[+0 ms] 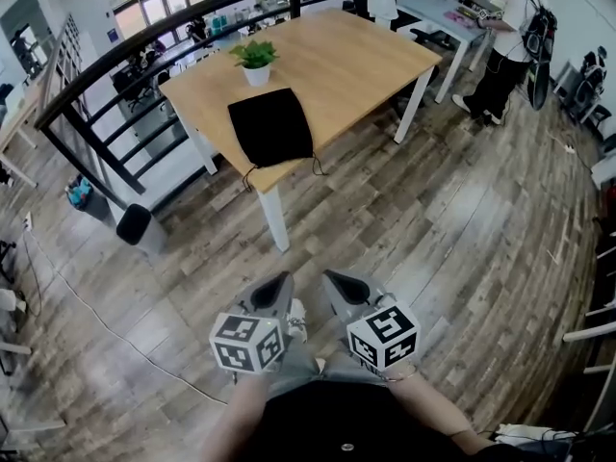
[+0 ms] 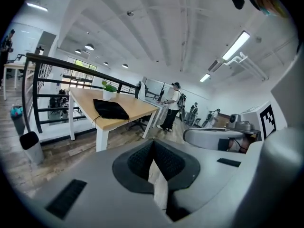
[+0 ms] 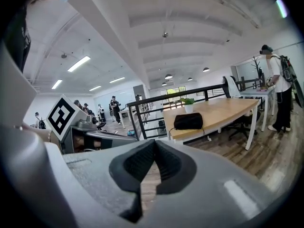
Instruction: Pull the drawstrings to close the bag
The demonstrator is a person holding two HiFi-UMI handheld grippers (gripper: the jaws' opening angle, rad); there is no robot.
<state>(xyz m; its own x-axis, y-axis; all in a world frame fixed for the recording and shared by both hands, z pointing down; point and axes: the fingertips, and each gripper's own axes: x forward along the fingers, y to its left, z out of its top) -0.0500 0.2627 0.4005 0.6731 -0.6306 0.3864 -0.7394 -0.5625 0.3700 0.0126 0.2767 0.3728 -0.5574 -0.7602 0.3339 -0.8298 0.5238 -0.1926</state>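
Railing: a black railing (image 1: 91,89) runs along the left side, behind the worktop.
Bin: a small black bin (image 1: 135,224) stands on the wooden floor (image 1: 452,219), close to the railing.
Plant: a little green plant in a white pot (image 1: 255,64) stands on the worktop, just behind the bag.
Bag: the black bag (image 1: 270,126) lies flat on the worktop, at the edge nearest the person.
Drawstrings: two thin black drawstrings (image 1: 249,175) come out at the bag's near corners. They hang over the edge of the worktop, and nothing is touching them.
Left tool: the left tool (image 1: 280,281) is low down, close to the person's body and well apart from the bag. Its jaws are pressed together with nothing between them.
Right tool: the right tool (image 1: 333,279) is just beside the left one, also far from the bag. Its jaws are closed too, and empty.
Worktop: the worktop (image 1: 356,56) is light wood on white legs.
Person: another person (image 1: 507,41) stands at a different table far off on the right.
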